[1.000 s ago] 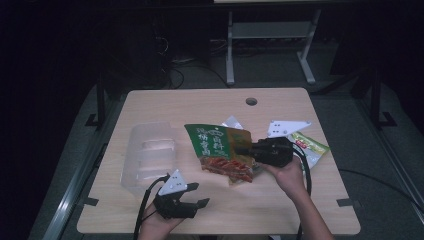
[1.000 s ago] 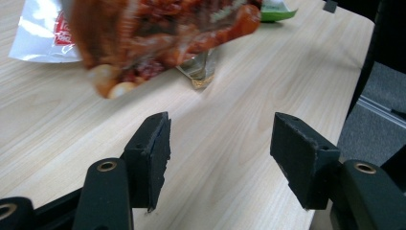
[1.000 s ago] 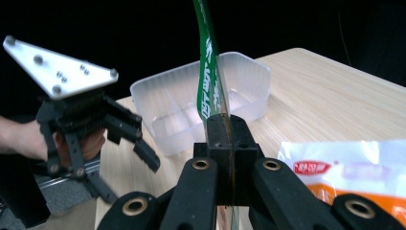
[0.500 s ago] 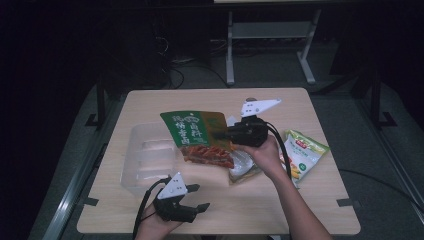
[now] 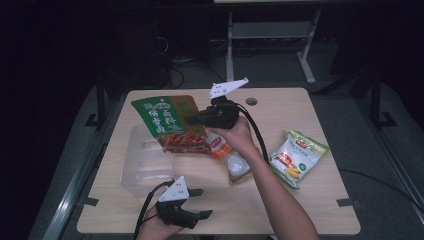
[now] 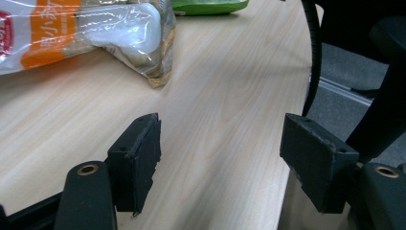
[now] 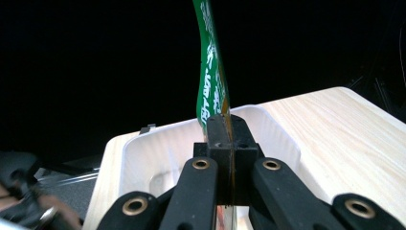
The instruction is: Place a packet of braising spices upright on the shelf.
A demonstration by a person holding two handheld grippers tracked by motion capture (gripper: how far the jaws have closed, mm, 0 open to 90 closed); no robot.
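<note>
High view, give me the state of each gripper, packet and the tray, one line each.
Right gripper: shut on the green packet.
Green packet: lifted, held above the tray.
Left gripper: open, jaws just widening, nothing between them.
Clear tray: on the table, empty.
Orange-and-white packet: lying flat.
Corn packet: lying flat.

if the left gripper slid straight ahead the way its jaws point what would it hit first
Probably the clear plastic bag with the orange label, lying on the pale wooden table ahead of the open left gripper; depth is uncertain, and it might pass just beside the bag's corner.
</note>
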